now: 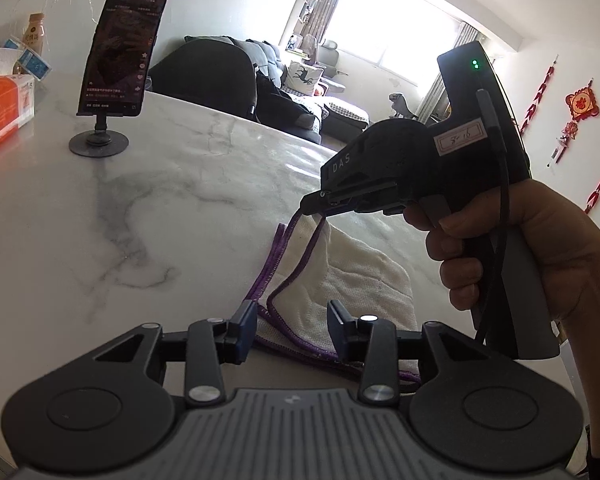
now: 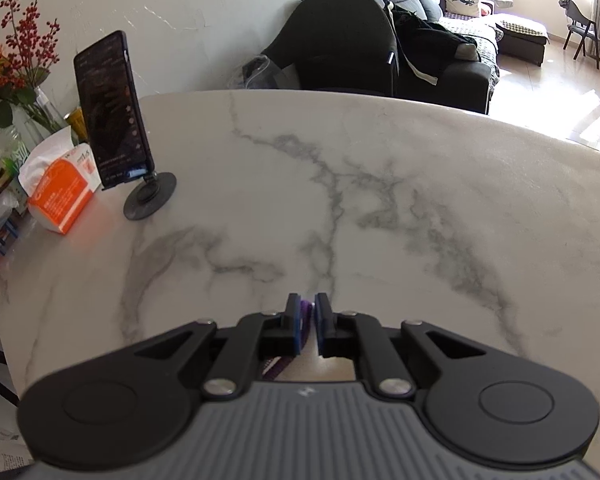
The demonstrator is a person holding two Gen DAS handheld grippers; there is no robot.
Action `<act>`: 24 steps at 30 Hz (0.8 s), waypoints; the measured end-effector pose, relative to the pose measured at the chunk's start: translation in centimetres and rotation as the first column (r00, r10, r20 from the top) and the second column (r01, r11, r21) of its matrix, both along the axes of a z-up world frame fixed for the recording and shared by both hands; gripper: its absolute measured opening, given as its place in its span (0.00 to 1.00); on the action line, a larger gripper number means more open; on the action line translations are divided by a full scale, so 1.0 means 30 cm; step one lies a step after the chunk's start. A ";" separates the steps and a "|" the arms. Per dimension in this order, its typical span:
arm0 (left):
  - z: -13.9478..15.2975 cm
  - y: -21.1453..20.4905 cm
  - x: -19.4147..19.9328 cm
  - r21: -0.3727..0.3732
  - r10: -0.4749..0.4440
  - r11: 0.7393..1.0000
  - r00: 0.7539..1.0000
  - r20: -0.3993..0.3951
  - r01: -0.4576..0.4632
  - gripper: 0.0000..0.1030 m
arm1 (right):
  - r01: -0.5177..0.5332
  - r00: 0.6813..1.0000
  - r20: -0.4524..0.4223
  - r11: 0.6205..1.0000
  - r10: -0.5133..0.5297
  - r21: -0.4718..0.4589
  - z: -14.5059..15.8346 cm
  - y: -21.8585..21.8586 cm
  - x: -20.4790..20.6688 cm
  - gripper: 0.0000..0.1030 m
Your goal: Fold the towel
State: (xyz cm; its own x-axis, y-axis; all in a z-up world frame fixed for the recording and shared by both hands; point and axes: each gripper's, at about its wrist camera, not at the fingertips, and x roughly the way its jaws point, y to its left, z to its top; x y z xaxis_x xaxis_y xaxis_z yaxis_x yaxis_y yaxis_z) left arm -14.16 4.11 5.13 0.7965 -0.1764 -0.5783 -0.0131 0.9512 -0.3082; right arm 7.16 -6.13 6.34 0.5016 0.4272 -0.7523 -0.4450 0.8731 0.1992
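White marble table [image 2: 380, 184] carries our work. Nearest us, the left gripper [image 1: 292, 330] stands apart over the towel's purple hem, pressing nothing. Just beyond, the right gripper [image 1: 320, 204] is pinched on the towel [image 1: 364, 280], its corner lifted. We judge that grip thin: a tug could slip the hem free and undo the fold. Farther off, the phone on its stand [image 1: 120, 52] and tissue box [image 1: 4, 116] sit well clear.

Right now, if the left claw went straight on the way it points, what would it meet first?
Most likely the white towel with its purple edge, lying just beyond the open left claw; past that is the marble table. Depth is uncertain.
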 end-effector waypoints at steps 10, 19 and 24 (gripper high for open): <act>-0.037 -0.014 0.086 0.115 -0.083 0.990 0.996 0.028 0.080 0.46 | -0.015 1.000 0.003 1.000 0.015 0.004 0.003 0.008 -0.008 0.07; -0.077 0.051 0.109 -0.078 -0.064 0.995 0.996 -0.066 0.059 0.39 | -0.018 1.000 -0.008 1.000 0.018 0.006 -0.012 0.006 -0.004 0.08; -0.086 0.069 0.121 -0.123 -0.027 0.992 0.996 -0.079 0.017 0.39 | -0.020 1.000 -0.020 1.000 0.020 0.004 -0.029 0.003 -0.001 0.08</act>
State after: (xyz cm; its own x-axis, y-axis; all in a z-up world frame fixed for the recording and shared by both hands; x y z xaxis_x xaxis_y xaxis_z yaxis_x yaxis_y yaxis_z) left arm -10.52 6.19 2.54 0.7432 -0.2666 -0.6137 -0.0221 0.9069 -0.4207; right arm 7.12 -6.04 5.48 0.4780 0.4399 -0.7603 -0.4580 0.8634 0.2116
